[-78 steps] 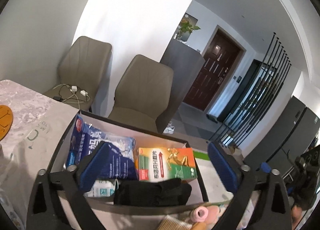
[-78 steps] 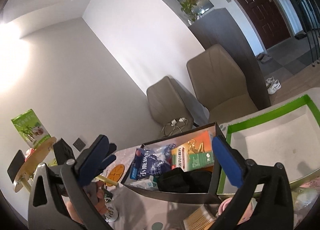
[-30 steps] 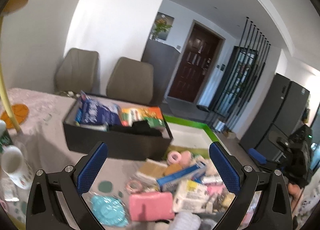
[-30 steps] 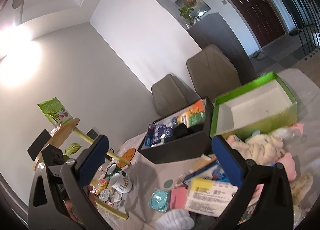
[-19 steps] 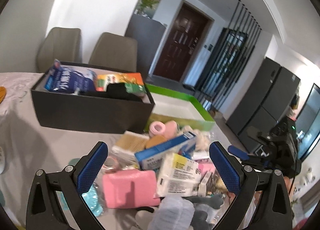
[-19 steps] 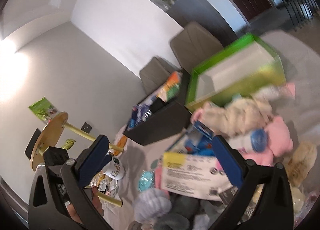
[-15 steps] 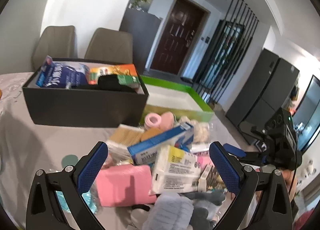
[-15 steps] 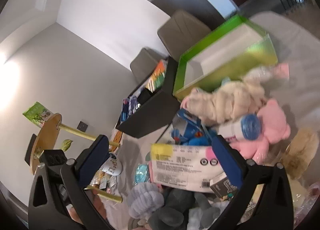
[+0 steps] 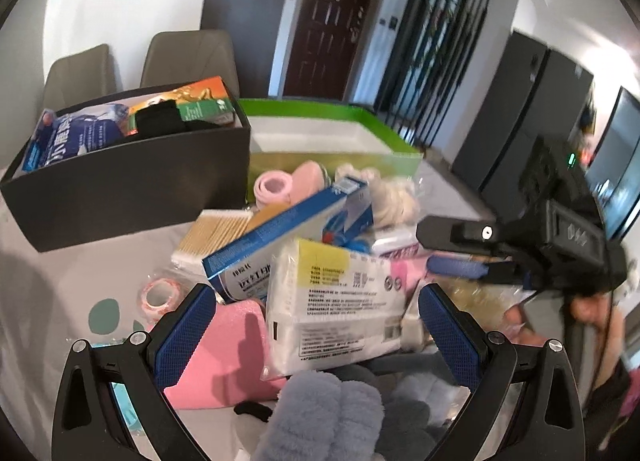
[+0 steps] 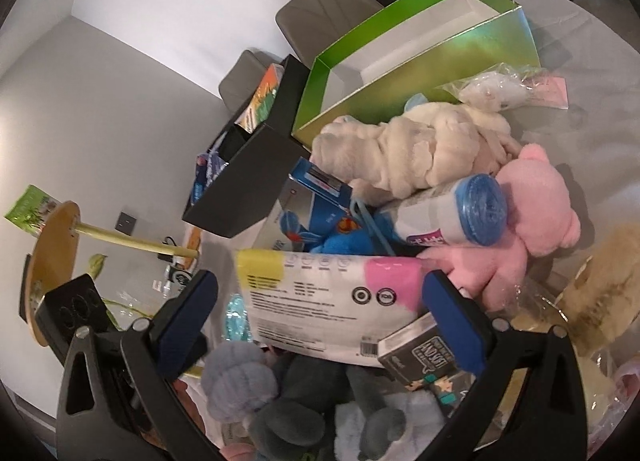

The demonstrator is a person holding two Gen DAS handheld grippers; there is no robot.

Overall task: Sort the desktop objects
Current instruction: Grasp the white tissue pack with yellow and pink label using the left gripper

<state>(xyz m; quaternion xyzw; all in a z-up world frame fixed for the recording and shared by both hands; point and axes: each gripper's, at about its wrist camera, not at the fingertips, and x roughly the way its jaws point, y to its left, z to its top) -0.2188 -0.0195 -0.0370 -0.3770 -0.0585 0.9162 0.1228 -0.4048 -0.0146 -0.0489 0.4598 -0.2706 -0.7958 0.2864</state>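
Note:
A heap of desktop objects covers the table. My left gripper (image 9: 316,327) is open, low over a white wipes pack (image 9: 336,301) with a yellow label. That pack leans on a long blue carton (image 9: 280,233). A pink pack (image 9: 216,349) and a grey fluffy item (image 9: 320,413) lie just under the left fingers. My right gripper (image 10: 320,321) is open over the same white wipes pack (image 10: 320,301) from the other side. Beyond it lie a blue-capped bottle (image 10: 452,213), a pink plush (image 10: 520,213) and a cream plush (image 10: 420,149).
A black box (image 9: 132,181) holding a blue bag, an orange carton and a black item stands at the back left. Beside it is a green box (image 9: 332,133) with a bare white inside. Cotton swabs (image 9: 216,229), tape rolls and a small black carton (image 10: 420,353) crowd the heap.
Both grippers have pulled back from the black box and dropped toward the heap, which now fills both views. Both stayed open.

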